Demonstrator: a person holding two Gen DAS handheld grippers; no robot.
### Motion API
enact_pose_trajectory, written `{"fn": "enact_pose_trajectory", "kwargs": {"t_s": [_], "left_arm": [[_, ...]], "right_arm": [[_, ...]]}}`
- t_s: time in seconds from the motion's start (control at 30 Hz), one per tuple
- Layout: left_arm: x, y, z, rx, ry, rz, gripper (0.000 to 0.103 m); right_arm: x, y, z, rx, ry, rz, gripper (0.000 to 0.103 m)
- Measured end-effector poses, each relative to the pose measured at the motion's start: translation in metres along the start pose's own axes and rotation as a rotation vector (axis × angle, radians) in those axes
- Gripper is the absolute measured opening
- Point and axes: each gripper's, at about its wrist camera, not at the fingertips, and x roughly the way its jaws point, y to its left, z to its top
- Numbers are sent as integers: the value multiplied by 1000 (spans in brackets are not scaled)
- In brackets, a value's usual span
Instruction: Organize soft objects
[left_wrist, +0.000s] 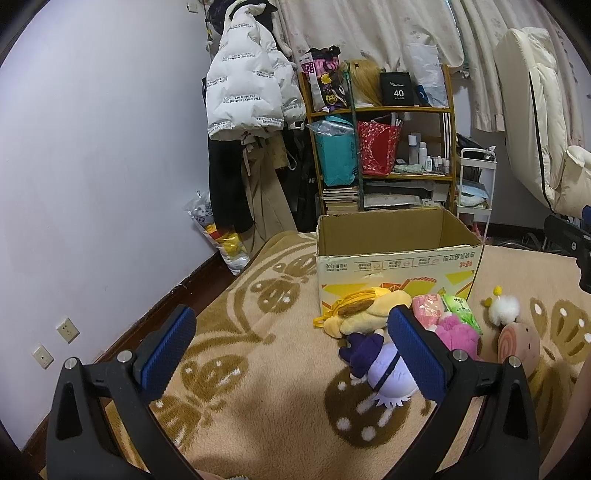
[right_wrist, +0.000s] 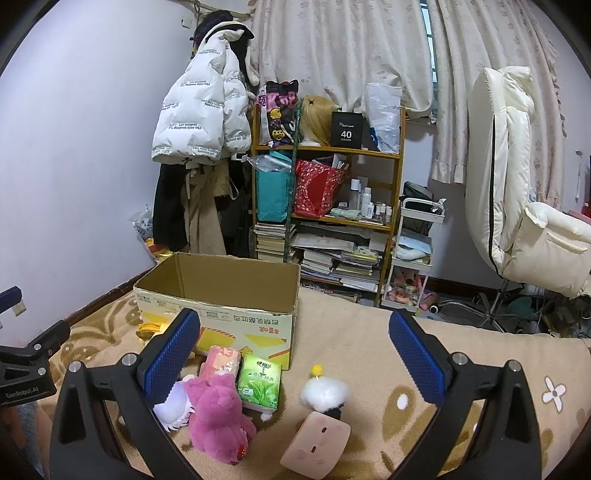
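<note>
**Soft toys lined up before an empty carton**

Both grippers hover low over the patterned blanket (left_wrist: 258, 369), fingers spread wide and released, nothing between them. The left gripper (left_wrist: 291, 332) points at bare blanket, its right finger (left_wrist: 417, 354) overlapping a purple-and-white plush doll (left_wrist: 384, 365) in the view. The right gripper (right_wrist: 295, 339) frames the toy row; the housing of the other gripper at the left edge of its view reads "GenRobot.AI".

Just ahead lie a magenta plush bear (right_wrist: 218, 413), a pink roll-cake cushion (right_wrist: 316, 439) with a white fluffy bee toy (right_wrist: 325, 393) touching its far side, a green tissue pack (right_wrist: 258, 382) printed with a tea-leaf picture, a pink tissue pack (right_wrist: 221, 363) and a yellow plush (left_wrist: 365, 312) leaning against the carton.

Behind them the cardboard box (right_wrist: 221, 306) stands open; what shows of its inside is bare. Its printed lettering is upside down and not readable.

Further back, a wooden shelf (right_wrist: 397, 192) holds a teal bag, a red bag, bottles, stacked books and a black box marked "40". A white puffer jacket (right_wrist: 195, 122) hangs beside it, printed "The only leading fashion art".
</note>
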Motion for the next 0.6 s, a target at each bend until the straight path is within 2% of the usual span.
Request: {"fn": "enact_pose_trajectory", "kwargs": {"t_s": [0.6], "left_arm": [[-1,-1,1,3,4,0,102]], "right_arm": [[-1,0,1,-1,0,1,103]]}}
